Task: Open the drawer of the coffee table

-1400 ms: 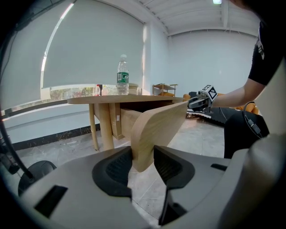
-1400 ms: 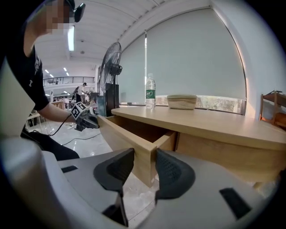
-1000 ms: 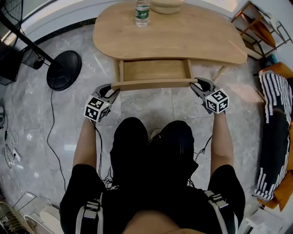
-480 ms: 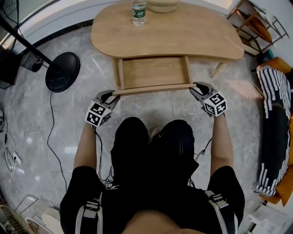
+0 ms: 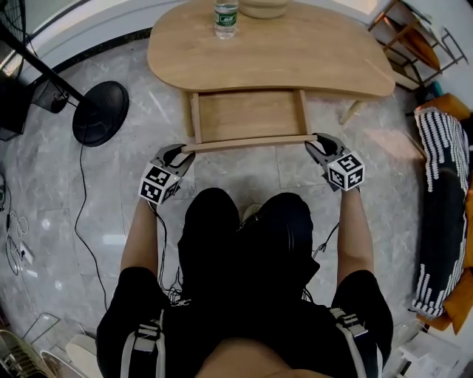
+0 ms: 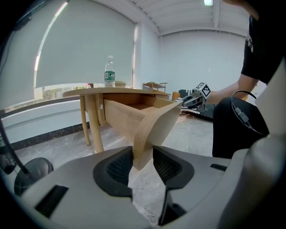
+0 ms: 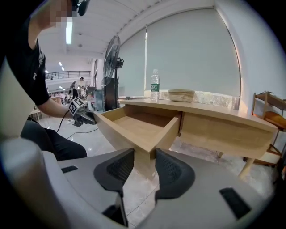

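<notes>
left tongs (image 6: 143, 162): closed on the left end of the drawer (image 5: 247, 116) front. the wood is pinched between both black pads, and the jaws have just been opened a little wider.
right tongs (image 7: 144, 166): closed on the right corner of the same front, with the wood touched by both pads. these jaws too have just been opened a little.
drawer: pulled well out from under the counter (image 5: 295, 52), so that its wooden bottom is laid open to view.
front panel: a long pale strip, held at both ends – seen level across the head view, on the side nearest the person.
counter: pale wood with a rounded top, set on slanted legs over a grey marble floor (image 5: 66, 192).
bottle (image 5: 226, 18): stood upright at the far edge of the counter, green-labelled, with a shallow bowl (image 5: 264, 7) just beside it.
fan base (image 5: 101, 112): black and round, placed on the floor to the left, well apart from the drawer.
person: dressed in black – one forearm is stretched forward to each tongs.
</notes>
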The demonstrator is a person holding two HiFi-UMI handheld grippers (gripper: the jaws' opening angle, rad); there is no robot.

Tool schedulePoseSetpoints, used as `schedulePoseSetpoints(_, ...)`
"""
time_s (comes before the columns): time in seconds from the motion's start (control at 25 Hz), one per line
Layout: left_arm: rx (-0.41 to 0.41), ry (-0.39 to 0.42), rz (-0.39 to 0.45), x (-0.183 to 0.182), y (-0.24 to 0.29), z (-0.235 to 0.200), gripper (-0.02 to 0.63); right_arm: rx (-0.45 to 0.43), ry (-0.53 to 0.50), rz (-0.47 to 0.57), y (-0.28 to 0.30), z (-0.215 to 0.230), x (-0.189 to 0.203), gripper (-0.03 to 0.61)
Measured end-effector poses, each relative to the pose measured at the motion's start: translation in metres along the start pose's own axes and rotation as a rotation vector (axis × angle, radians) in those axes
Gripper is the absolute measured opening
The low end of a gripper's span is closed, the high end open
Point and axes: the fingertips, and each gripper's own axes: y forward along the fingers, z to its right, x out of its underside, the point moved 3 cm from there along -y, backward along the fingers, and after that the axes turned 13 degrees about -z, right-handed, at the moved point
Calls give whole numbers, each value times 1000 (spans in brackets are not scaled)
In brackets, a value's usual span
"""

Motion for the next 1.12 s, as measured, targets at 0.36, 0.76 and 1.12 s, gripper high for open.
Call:
schedulePoseSetpoints(0.36,-74,-115,41,-2,-39,-6,161,208,82,175,-40,-14,-3,179)
schedulePoseSetpoints(0.76,-272,-149,260,-84,-110,-5,136,368,216,556,-75,-57,-120,110)
schedulePoseSetpoints(1.12,-383,-190,441,-182,-128,14,28,461,193,622,-88,-87,-218,12)
